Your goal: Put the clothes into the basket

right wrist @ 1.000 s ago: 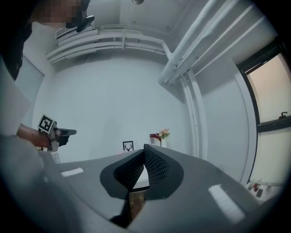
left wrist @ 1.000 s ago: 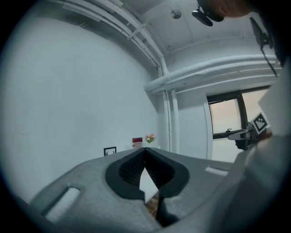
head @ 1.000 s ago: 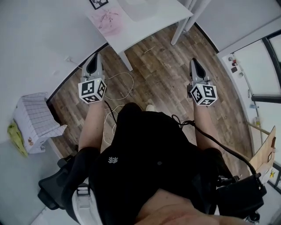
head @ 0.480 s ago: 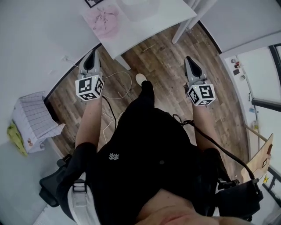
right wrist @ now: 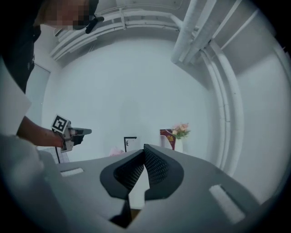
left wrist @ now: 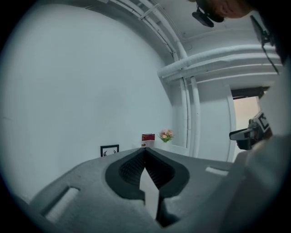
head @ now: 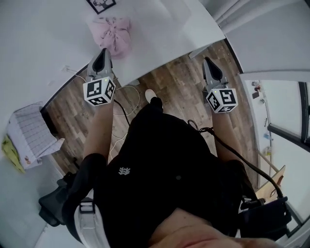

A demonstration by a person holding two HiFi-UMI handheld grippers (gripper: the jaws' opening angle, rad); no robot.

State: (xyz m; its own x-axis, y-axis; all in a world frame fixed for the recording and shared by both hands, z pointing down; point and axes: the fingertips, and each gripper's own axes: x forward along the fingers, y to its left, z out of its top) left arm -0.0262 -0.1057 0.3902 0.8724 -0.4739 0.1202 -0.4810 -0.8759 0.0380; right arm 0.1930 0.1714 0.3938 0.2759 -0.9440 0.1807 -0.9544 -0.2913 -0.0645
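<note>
White table — pink clothes, framed picture on top

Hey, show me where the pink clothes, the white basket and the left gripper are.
pink clothes (head: 114,38): head view, middle of the crumpled heap.
white basket (head: 30,137): head view, on its gridded wall.
left gripper (head: 102,52): head view, at the tips of its jaws.

we hold both forearms out ahead, left gripper and right gripper level, jaws closed tip to tip, empty.
</note>
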